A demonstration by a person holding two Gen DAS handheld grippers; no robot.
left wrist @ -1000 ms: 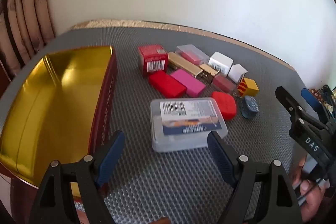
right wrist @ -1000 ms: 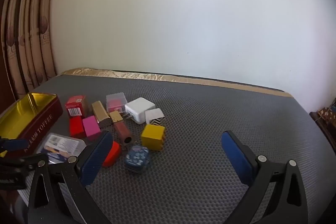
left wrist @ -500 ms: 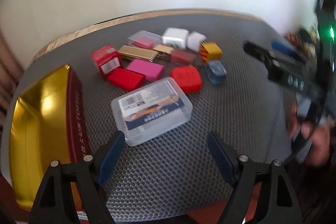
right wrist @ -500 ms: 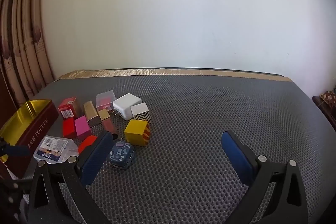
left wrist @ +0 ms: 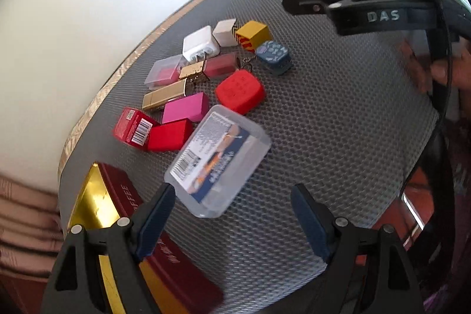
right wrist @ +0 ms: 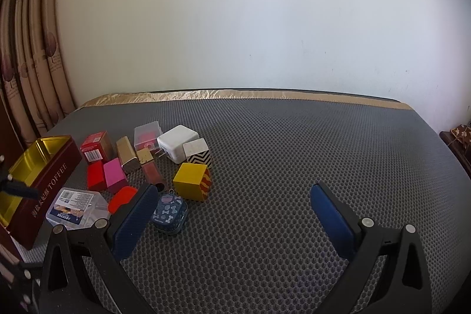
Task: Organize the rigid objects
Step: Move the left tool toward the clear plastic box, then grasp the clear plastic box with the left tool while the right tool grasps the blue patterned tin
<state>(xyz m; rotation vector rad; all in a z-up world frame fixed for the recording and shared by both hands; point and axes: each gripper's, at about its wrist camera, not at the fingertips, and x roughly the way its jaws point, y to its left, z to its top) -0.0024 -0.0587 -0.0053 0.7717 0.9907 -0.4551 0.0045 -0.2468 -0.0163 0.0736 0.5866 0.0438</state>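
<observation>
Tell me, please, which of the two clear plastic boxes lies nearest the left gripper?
The large clear box with the barcode label, lying just ahead of the open left gripper. The small clear box holding something red sits far back, beside the white charger.

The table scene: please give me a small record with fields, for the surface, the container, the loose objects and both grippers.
surface: grey mesh mat on a table by a white wall
container: open toffee tin, gold inside, at the mat's left edge, nothing visible inside
nearest object: clear plastic box with a barcode label, lying ahead of the left gripper
other objects: white charger, yellow cube, blue patterned case, pink block
left gripper: jaws open, holding nothing
right gripper: jaws open, holding nothing
</observation>
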